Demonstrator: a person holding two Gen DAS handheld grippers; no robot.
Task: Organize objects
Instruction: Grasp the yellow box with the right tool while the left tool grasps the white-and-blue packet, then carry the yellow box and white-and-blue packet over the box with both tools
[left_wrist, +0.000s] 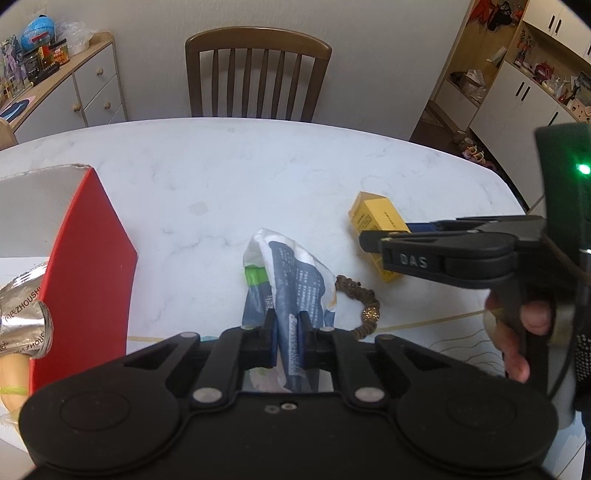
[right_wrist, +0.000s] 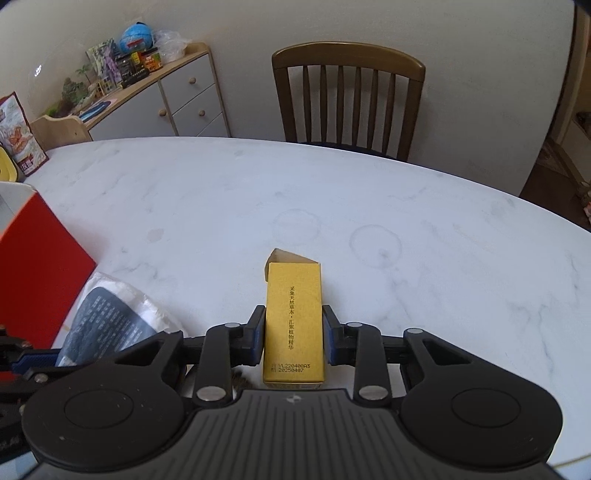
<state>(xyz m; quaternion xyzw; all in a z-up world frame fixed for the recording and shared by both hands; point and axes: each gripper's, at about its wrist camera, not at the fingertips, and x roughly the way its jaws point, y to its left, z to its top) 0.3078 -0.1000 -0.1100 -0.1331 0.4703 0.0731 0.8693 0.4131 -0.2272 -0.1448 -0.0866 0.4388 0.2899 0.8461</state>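
Yellow carton (right_wrist: 293, 325) lies flat on the desk (right_wrist: 221, 206) directly between the jaws of the right gripper (right_wrist: 294, 334), its long axis running forward along the fingers and its opened flap end pointing away beyond the tips; the blue pads sit against or just beside both long sides, so I judge the jaws closed to the carton's width, though whether they are truly pinching or only bracketing it is hard to tell from this angle. Holding it by the narrow sides makes sense, since that span fits the jaws and keeps the carton level for a lift. The left gripper (left_wrist: 287, 338) has its jaws drawn nearly together on a blue-and-white printed pouch (left_wrist: 291, 280), the soft film gathered between them and the rest hanging forward of the tips toward the desk. A beaded bracelet (left_wrist: 360, 304) lies on the desk just right of those jaws, not yet touched. To their left stands a red box (left_wrist: 86, 266) with its top open, a foil-wrapped item (left_wrist: 22, 314) already inside, which is probably the place the loose things are being gathered into.
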